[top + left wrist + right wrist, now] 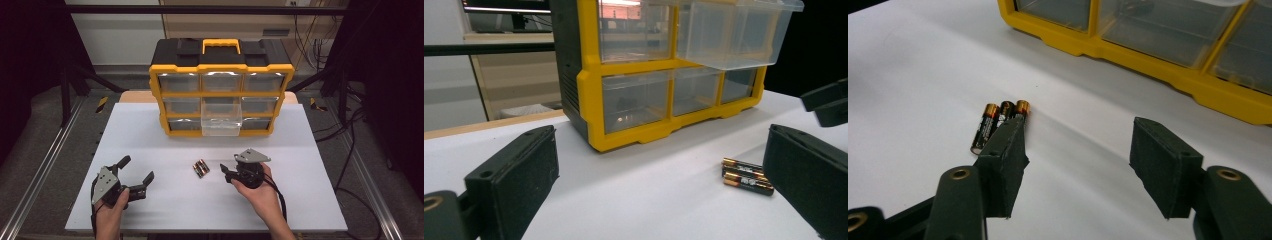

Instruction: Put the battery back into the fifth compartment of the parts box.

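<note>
Three AA batteries [201, 168] lie side by side on the white table, between my two grippers. My left gripper [136, 168] rests at the front left, open wide, with nothing between its jaws; the left gripper view shows the batteries [746, 177] just inside its right-hand jaw. My right gripper [225, 173] is held just right of the batteries, pointing towards them, jaws apart and empty. In the right gripper view the batteries [998, 125] lie beyond the tip of the left-hand jaw, partly hidden by it.
A yellow and black drawer organizer [220, 55] stands at the back of the table, its lower middle clear drawer [221, 125] pulled out. The table's front edge [200, 229] is close to both hands. The other gripper's jaw tips [829, 100] show at the right edge.
</note>
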